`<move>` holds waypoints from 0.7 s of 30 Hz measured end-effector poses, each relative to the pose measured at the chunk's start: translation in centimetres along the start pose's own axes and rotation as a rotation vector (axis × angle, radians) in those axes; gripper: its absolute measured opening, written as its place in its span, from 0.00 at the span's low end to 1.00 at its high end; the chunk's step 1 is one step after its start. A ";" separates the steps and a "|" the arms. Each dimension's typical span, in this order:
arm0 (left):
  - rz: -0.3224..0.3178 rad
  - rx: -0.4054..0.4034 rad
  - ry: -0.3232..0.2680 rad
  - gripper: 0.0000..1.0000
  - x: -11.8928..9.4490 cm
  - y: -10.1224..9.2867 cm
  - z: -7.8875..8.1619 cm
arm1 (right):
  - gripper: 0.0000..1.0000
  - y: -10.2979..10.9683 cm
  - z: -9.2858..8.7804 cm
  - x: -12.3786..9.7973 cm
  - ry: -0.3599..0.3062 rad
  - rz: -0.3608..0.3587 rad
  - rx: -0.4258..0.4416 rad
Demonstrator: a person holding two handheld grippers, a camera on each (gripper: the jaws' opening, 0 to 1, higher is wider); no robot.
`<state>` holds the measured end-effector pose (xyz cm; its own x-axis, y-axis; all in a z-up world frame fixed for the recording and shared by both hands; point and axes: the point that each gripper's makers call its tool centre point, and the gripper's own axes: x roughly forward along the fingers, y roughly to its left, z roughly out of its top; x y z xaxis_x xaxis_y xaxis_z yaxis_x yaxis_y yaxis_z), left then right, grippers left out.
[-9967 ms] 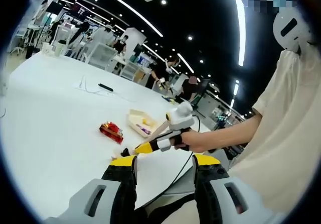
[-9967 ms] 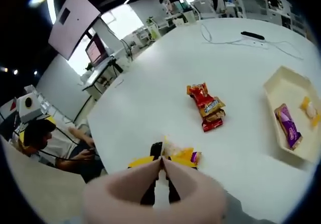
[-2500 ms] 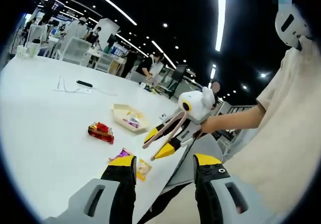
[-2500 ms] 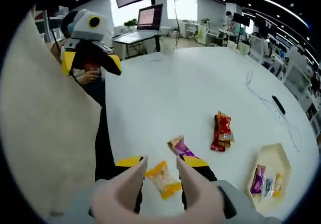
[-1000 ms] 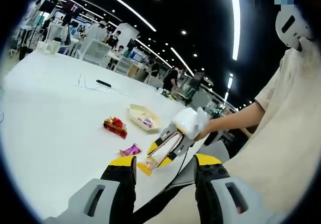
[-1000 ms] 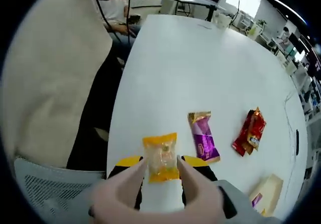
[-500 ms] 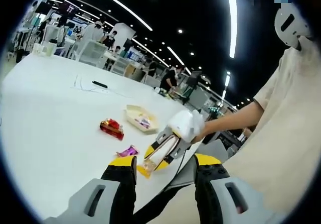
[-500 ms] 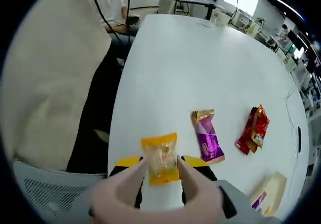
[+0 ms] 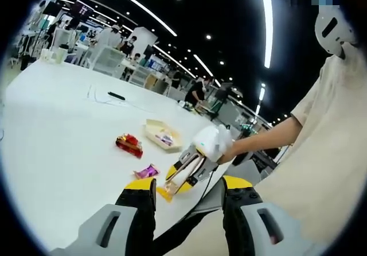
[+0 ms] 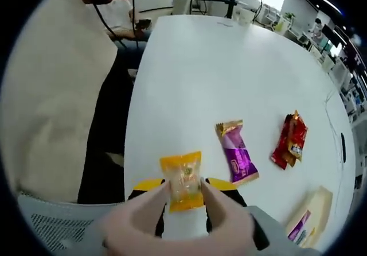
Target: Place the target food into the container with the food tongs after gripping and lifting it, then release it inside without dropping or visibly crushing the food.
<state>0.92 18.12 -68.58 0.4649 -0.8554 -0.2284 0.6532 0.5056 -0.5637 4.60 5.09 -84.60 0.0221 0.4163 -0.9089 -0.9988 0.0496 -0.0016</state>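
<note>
My right gripper [image 10: 183, 185] is shut on pale pink food tongs [image 10: 225, 211], squeezing their two arms. The tong tips pinch a yellow-orange snack packet [image 10: 182, 179] near the table's front edge; whether it is off the surface I cannot tell. In the left gripper view the same right gripper [image 9: 198, 163] and packet [image 9: 165, 193] sit just ahead of my left gripper [image 9: 188, 188], which is open with nothing in it. A cream tray [image 10: 314, 213] [image 9: 155, 131] with several packets lies farther along the white table [image 10: 229, 72].
A purple packet [image 10: 237, 160] [image 9: 147, 171] lies beside the tongs, and red packets [image 10: 290, 139] [image 9: 129, 144] lie beyond it. A person in a cream shirt [image 9: 327, 170] stands at the table's edge. A black remote and a cable [image 9: 112, 96] lie far back.
About 2.5 s ago the tongs stood open around the yellow-orange packet; now they are closed on it. Over the last second the hold is unchanged and the views have only drifted slightly.
</note>
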 end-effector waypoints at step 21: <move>-0.012 0.005 -0.006 0.45 0.4 -0.1 0.1 | 0.27 -0.4 0.5 -1.3 -0.058 -0.038 0.085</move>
<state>1.12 17.72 -68.49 0.4604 -0.8607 -0.2171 0.6620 0.4959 -0.5620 5.04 5.01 -83.24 0.0645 0.4649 -0.8830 -0.9899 0.1419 0.0024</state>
